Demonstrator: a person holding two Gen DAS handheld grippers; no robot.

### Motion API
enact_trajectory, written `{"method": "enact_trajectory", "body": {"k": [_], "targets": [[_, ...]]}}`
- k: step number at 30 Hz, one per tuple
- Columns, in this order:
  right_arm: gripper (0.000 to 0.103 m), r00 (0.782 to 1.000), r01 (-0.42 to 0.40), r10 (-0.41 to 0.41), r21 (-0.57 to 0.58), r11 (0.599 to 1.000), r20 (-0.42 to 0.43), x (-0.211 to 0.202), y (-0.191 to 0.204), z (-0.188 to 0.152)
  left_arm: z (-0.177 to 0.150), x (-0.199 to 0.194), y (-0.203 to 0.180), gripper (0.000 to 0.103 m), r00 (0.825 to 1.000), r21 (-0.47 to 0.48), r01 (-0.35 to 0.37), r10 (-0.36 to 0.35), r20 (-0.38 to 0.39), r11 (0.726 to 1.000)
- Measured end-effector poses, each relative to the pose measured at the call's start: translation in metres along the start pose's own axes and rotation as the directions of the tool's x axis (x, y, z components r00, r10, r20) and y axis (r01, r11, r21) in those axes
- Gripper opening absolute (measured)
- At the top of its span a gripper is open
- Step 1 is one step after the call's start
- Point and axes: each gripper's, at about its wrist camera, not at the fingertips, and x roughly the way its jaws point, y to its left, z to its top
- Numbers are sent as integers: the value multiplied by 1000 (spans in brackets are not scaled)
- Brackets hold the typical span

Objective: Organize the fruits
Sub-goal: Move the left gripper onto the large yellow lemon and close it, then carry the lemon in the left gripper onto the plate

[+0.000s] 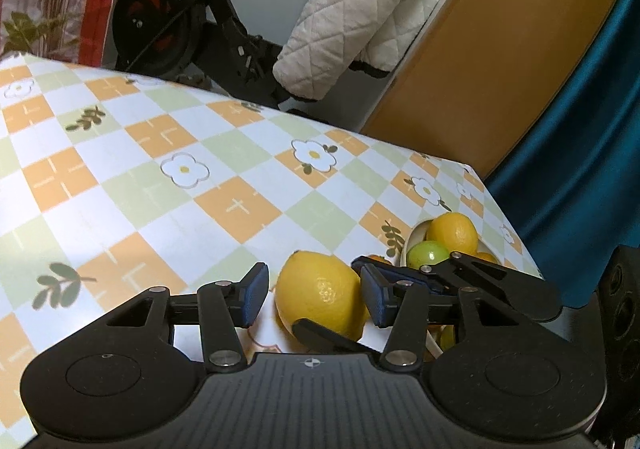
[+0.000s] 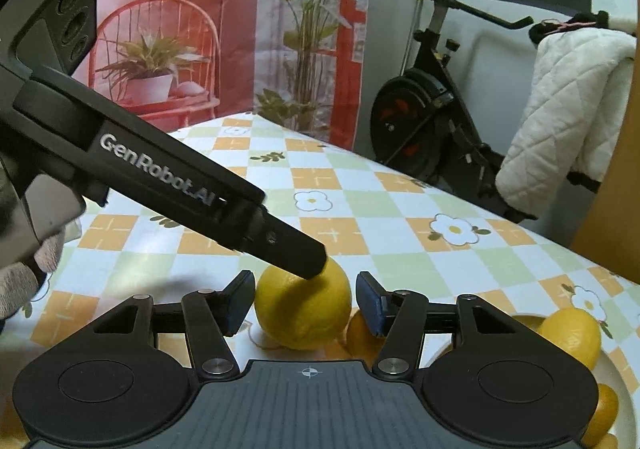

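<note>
A large yellow lemon (image 1: 320, 289) (image 2: 296, 317) lies on the checked tablecloth, and both grippers stand around it. My left gripper (image 1: 314, 295) is open; its blue pads flank the lemon, with a clear gap on the left side. My right gripper (image 2: 306, 303) is open too, its pads close beside the lemon without pressing. In the right wrist view, one of the left gripper's fingers (image 2: 304, 255) crosses over the lemon's top. A white bowl (image 1: 412, 237) (image 2: 628, 421) to the right holds another lemon (image 1: 454, 233) (image 2: 572, 333), a green lime (image 1: 428, 253) and orange fruits (image 2: 604, 409).
A small orange fruit (image 2: 360, 333) lies between the lemon and the bowl. A gloved hand (image 2: 24, 281) holds the left gripper. The table's far edge (image 1: 280, 111) runs near an exercise bike (image 2: 420, 121) and a quilted white coat (image 1: 360, 17).
</note>
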Motion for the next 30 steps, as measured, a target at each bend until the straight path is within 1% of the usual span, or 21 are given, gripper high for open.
{"method": "enact_trajectory", "body": {"k": [8,12,17,22,30], "targets": [[53,1000,7,-7,22,1000,-28,2,0,-9,-12,5,-1,55,999,-11,29,-29,-27,1000],[52,999,12,-11,33,999,-32,0,1,-14,-17,6,-2,55,999,-13,28,-28,-22,1000],[52,1000,10,-8,69,998,-31,-6,3,-17,-22,1,-10,55,1000,20,6,-6,-20,1000],[52,1000,11,-10,111,994,-9,-21,6,-23,-28,-10,-21,54,1000,43,-1,2,-15,999],[52,997,37,-47,156,987,57,-60,2,-33,-32,-25,-59,54,1000,120,-2,1,9,993]]}}
